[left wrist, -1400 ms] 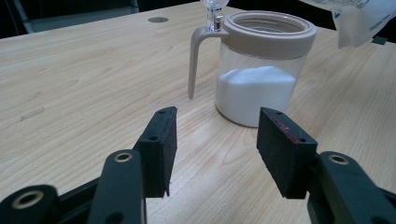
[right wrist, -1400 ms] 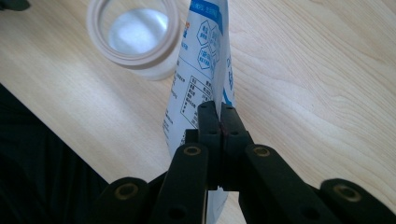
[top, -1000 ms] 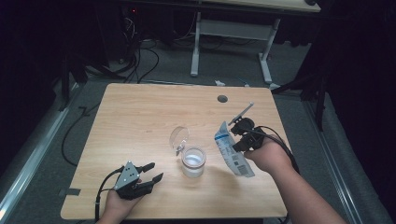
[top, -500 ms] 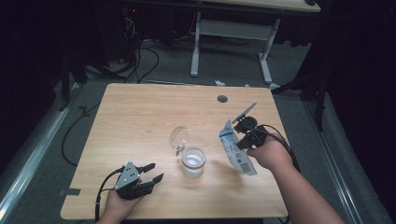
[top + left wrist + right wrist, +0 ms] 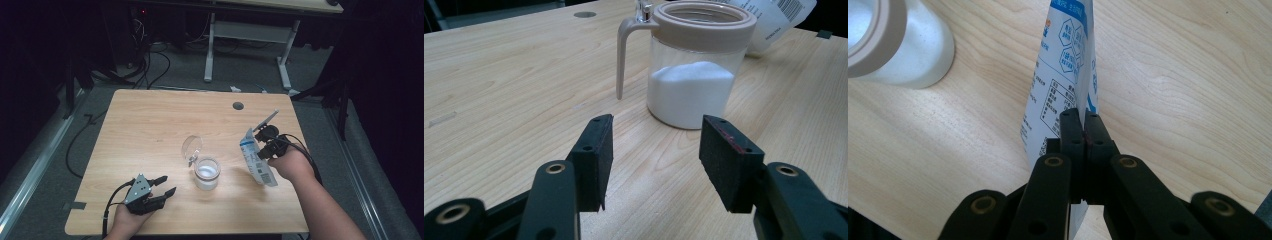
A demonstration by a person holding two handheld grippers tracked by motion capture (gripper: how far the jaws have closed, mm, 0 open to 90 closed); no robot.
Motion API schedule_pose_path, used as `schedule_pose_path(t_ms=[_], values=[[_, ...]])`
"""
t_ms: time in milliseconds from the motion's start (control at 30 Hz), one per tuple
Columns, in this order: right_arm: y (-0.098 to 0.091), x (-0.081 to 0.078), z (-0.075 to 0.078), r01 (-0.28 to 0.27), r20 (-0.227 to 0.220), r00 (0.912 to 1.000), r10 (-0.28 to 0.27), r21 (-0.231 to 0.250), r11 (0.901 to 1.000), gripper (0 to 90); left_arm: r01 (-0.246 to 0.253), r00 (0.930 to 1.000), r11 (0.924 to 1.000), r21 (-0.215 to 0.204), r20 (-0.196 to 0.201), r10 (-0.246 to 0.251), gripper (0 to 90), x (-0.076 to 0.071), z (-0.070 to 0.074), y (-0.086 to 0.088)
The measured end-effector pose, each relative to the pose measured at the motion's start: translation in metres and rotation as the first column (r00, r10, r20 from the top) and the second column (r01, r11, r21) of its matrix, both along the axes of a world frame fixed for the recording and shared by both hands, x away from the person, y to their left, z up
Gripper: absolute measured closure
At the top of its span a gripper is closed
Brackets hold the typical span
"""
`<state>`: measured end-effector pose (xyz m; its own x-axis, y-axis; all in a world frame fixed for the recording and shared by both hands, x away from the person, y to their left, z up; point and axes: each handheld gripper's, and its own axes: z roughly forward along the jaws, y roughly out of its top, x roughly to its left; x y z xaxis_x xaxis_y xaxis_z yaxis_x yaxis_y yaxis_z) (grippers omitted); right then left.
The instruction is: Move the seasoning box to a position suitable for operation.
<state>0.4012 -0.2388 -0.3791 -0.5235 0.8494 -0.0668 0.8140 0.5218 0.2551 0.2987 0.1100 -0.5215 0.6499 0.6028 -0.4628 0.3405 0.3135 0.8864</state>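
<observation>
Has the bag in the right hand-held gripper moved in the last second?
Yes, slightly. The bag in the right hand-held gripper has drifted a little right and down in the high view, away from the jar, which stayed put.

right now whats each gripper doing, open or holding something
Left gripper: open, holding nothing, its jaws pointing at the jar of white powder.
Right gripper: shut on the white and blue pouch, to the jar's right.
</observation>
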Motion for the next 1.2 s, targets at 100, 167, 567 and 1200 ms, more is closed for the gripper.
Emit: schedule_pose_path(t_ms=[100,167,567,1200], values=[[-0.003,-0.001,-0.002,0.013,0.022,0.9997,-0.013,0.003,0.9999,90.0,0.001,1.0000,1.0000,0.001,0.000,-0.001,47.9,0.000,0.000,0.000],[-0.004,-0.002,-0.002,0.017,0.030,0.9994,-0.017,0.004,0.9999,90.0,0.001,1.0000,1.0000,0.001,0.000,-0.001,47.9,0.000,0.000,0.000],[-0.016,-0.018,-0.006,0.047,0.168,0.9840,-0.060,0.080,0.9956,90.0,0.004,1.0000,1.0000,0.006,-0.007,-0.004,47.9,-0.002,-0.001,-0.002],[-0.027,-0.053,-0.022,0.039,0.363,0.9220,-0.136,0.263,0.9641,90.0,-0.008,0.9998,1.0000,0.006,-0.021,0.008,47.9,0.001,-0.004,-0.001]])
